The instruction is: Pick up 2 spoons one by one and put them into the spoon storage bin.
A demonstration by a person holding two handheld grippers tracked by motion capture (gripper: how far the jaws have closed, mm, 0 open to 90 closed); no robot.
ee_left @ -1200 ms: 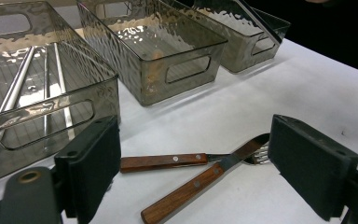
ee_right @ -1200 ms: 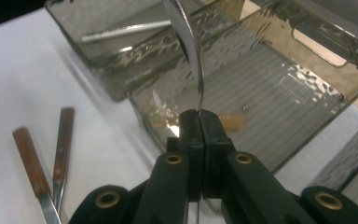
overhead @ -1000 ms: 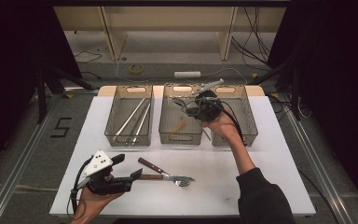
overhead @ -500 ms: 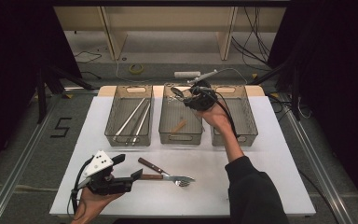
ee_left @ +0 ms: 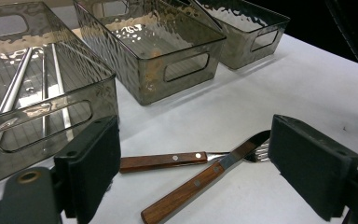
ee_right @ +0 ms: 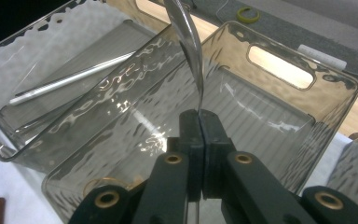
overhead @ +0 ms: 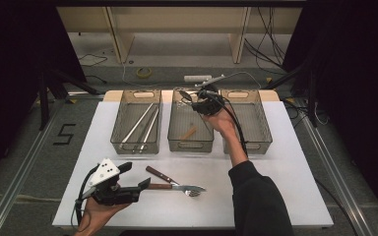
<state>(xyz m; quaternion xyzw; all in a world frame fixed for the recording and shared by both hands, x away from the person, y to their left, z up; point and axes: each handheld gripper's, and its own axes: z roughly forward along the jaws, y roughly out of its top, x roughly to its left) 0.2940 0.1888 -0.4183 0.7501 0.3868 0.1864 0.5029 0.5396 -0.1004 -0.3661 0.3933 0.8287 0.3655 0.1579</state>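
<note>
The right gripper [overhead: 193, 97] held a spoon [ee_right: 189, 44] clamped between its closed jaws above the middle bin [overhead: 189, 143], while the left gripper [ee_left: 193, 163], jaws wide apart, rested near a wooden-handled knife [ee_left: 200, 182] and fork [ee_left: 168, 161] on the white table [overhead: 285, 167].

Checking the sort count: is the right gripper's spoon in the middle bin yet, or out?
Out. The right gripper is shut on the shiny metal spoon, holding it above the smoky clear plastic middle bin; the spoon touches neither floor nor wall.

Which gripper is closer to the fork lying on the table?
Left. The left gripper sits low on the white table, its fingers right beside the fork. The right gripper is far back over the middle bin, holding a spoon.
</note>
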